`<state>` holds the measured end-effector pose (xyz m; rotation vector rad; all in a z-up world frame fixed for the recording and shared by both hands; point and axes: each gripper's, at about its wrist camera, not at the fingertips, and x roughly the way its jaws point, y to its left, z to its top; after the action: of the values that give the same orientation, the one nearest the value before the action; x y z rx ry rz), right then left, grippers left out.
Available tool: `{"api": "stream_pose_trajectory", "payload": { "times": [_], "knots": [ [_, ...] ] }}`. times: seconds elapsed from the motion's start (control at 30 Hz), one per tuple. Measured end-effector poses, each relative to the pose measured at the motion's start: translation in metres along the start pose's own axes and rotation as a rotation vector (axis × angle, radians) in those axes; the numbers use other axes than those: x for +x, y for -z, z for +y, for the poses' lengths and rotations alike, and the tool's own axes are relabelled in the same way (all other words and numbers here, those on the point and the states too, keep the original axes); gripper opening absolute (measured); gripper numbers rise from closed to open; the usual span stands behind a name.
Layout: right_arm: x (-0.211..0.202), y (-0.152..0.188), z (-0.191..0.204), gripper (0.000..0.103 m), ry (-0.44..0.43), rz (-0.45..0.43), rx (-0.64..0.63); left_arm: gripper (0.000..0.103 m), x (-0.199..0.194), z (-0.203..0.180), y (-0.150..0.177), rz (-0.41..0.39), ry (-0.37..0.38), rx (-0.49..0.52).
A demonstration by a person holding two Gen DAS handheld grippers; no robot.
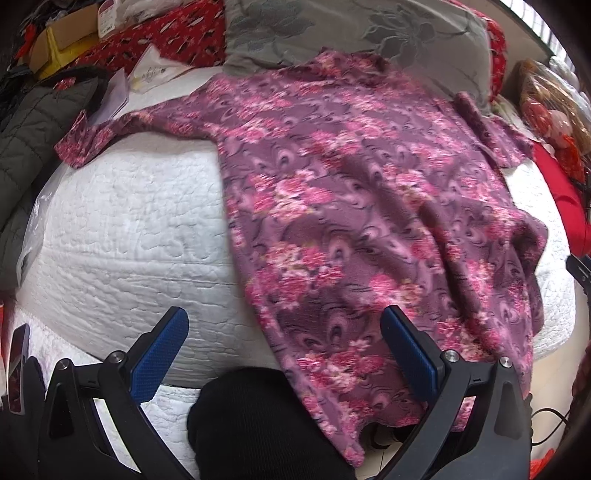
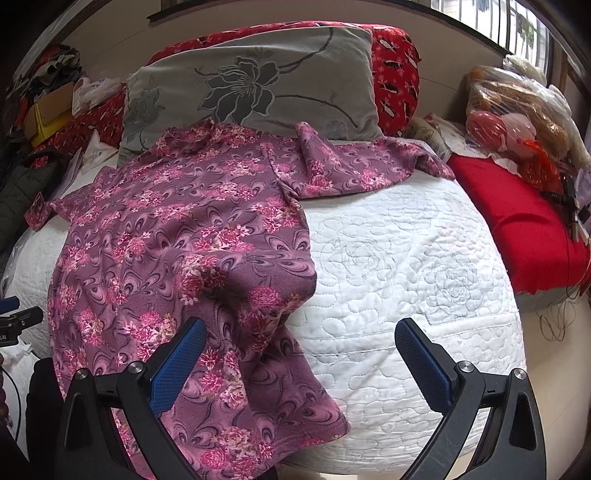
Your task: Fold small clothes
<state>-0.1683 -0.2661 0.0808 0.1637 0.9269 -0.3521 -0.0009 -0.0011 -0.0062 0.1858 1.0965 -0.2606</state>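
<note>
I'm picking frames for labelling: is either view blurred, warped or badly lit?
Left wrist view: the floral garment is smeared by motion blur, while the left tongs stay sharp. Right wrist view: the garment's print is crisp; daylight from the window is even, without harsh glare. Both views: fisheye bulges the white quilt and darkens the corners.

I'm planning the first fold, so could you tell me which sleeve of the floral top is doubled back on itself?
The sleeve nearest the red cushion is bunched and doubled over; the other sleeve, toward the dark jacket, lies stretched out flat.
</note>
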Motion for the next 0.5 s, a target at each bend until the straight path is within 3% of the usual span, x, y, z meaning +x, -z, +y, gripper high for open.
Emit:
{"api": "stream_pose_trajectory", "payload": {
  "times": [0.23, 0.37, 0.5],
  "knots": [
    [0.016, 0.009, -0.028, 0.092, 0.001, 0.055, 0.058, 0.103, 0.03, 0.027, 0.001, 0.158, 0.023, -0.083],
    [0.035, 0.017, -0.037, 0.089, -0.046, 0.116, 0.116, 0.103, 0.047, 0.012, 0.009, 0.239, 0.07, -0.071],
    [0.058, 0.025, -0.026, 0.082, -0.078, 0.21, 0.079, 0.102, 0.067, -0.015, 0.015, 0.323, 0.089, -0.019]
  ]
}}
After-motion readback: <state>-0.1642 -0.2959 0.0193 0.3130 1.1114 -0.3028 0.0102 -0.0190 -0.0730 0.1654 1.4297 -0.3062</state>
